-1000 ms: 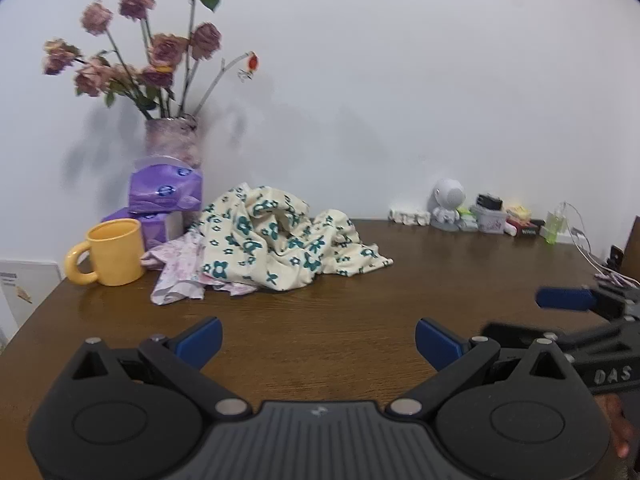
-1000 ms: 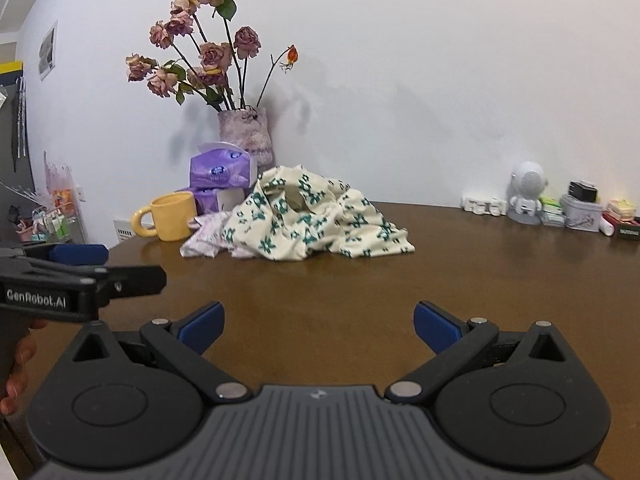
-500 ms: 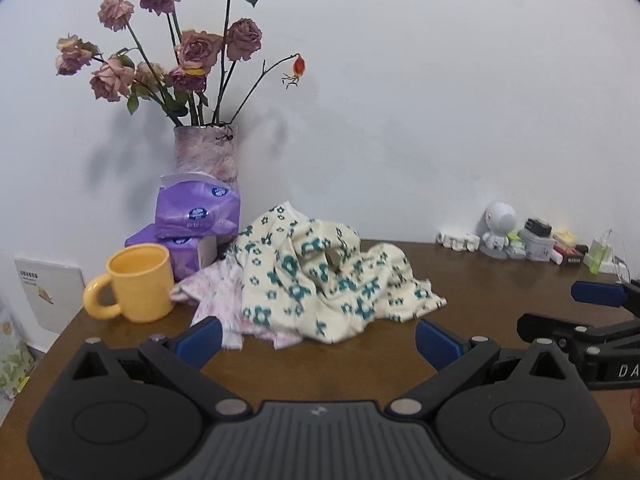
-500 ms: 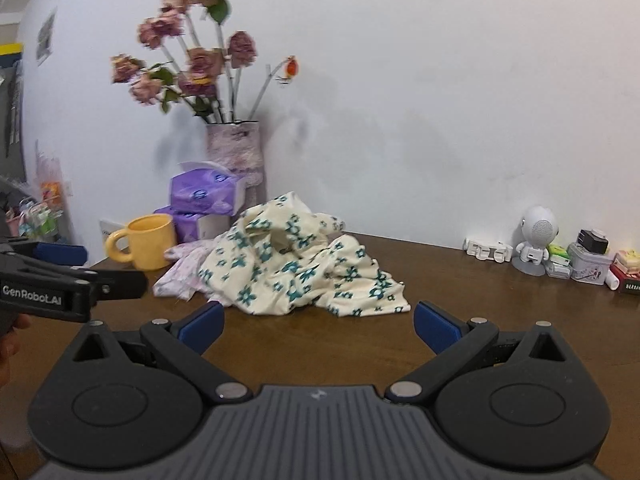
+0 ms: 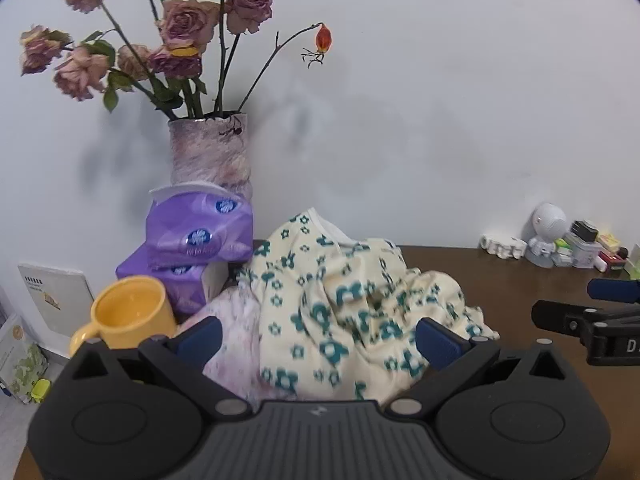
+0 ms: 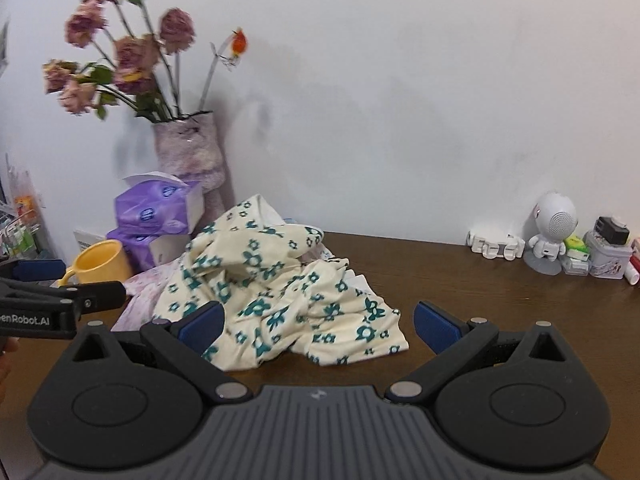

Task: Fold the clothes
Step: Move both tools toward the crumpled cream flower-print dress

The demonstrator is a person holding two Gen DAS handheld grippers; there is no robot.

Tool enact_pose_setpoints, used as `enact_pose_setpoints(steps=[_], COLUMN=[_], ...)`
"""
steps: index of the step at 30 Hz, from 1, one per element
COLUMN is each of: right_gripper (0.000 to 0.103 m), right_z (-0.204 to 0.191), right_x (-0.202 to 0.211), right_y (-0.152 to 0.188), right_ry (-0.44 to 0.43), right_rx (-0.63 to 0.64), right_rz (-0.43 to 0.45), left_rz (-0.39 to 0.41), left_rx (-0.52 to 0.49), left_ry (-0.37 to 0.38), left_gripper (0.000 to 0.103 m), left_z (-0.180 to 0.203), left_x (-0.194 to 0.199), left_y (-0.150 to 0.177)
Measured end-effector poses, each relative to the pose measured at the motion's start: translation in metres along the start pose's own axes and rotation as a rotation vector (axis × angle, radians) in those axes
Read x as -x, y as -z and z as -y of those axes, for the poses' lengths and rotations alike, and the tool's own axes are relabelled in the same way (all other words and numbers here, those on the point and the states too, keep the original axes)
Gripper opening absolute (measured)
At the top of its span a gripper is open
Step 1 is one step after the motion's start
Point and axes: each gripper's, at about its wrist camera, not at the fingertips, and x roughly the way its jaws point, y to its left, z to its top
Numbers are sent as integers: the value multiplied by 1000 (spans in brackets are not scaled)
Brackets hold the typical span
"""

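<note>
Left gripper (image 5: 318, 334): jaws spread wide, nothing between the blue pads; released. It sits low over the near edge of the clothes pile, which fills the gap between its fingers. Also seen from the right wrist cam at 9 o'clock (image 6: 60, 280), side-on, w/ part of a hand at the frame edge.

Right gripper (image 6: 316, 326): jaws likewise wide apart, empty; released. Pile lies between and just beyond its fingers, toward 11 o'clock. Seen from the left wrist cam at 3 o'clock (image 5: 592, 308).

Task item: cream garment w/ teal flower print (image 5: 352, 304) (image 6: 280, 288), crumpled in a heap on the brown table (image 6: 500, 300), unfolded. A pale pink-patterned garment (image 5: 236, 336) (image 6: 140, 300) lies under/beside it on the 9 o'clock side, partly covered.

Surroundings, left wrist cam: yellow mug (image 5: 128, 312) at 9 o'clock of the pile, just beside the pink cloth. Purple tissue packs (image 5: 196, 248), stacked, at 10 o'clock behind the mug. Vase of dried roses (image 5: 210, 152) behind the packs, against the wall. Small white robot figure (image 6: 554, 228) and assorted small items at 2 o'clock along the wall, well apart from the pile.

Contact betw. either gripper and cloth: cannot tell.
</note>
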Motion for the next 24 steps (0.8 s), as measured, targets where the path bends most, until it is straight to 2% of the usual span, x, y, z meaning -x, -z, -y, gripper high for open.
enact_pose_setpoints(steps=[5,9,14,18,24], right_gripper=[103,103,103,103,103], right_z=[7,10,13,15,21], right_x=[-39,-72,-104,-124,-150], right_y=[-29,-48,-60,-60,-50], right_ry=[9,48,73,69,67], right_rx=[-48,-55,-56,-65,-88], right_rz=[-57,-125,-178,-210,-250], left_rz=[-17,-27,-76,-106,-137], left_rx=[3,12,-5,5,-31], left_ry=[-38,-91,-121,-128,-135], left_gripper=[103,103,103,103,101], left_z=[1,4,11,15,19], left_x=[-32,-56,-82,-102,-127], left_y=[-31,-54,-75,-78,-65])
